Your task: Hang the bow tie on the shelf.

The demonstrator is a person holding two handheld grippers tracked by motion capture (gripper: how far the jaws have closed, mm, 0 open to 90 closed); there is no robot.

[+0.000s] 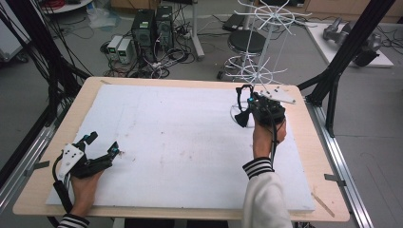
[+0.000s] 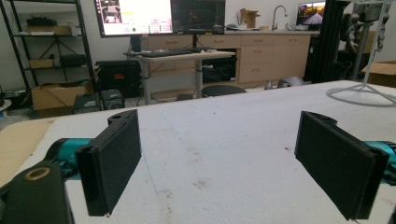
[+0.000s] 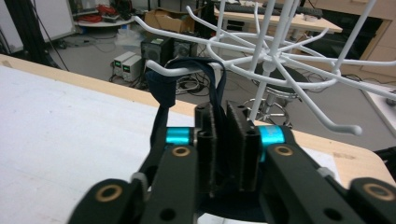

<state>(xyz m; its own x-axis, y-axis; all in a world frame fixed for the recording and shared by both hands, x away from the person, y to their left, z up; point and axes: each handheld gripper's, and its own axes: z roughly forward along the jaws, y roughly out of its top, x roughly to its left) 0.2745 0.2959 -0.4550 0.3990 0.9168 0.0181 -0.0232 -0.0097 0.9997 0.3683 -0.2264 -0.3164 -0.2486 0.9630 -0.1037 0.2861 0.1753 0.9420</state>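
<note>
A white wire rack (image 1: 260, 71) with hooked arms stands at the table's far right; its base ring (image 2: 358, 95) lies on the foam. A dark navy strap (image 3: 161, 88) is looped over one hook (image 3: 187, 69) of the rack's lower tier (image 3: 280, 60). My right gripper (image 3: 223, 119) is shut on the strap's thin bands just below that hook, and in the high view the right gripper (image 1: 247, 103) sits beside the rack with the strap (image 1: 243, 117) hanging under it. My left gripper (image 1: 103, 142) rests on the white foam board (image 1: 180, 137) at the near left, open and holding nothing (image 2: 219, 154).
The foam board covers a wooden table (image 1: 90, 85). Black frame struts (image 1: 349, 47) rise at the right, and a round stool (image 1: 247, 42) stands behind the rack. Computer boxes (image 1: 152, 26) and cables lie on the floor beyond the far edge.
</note>
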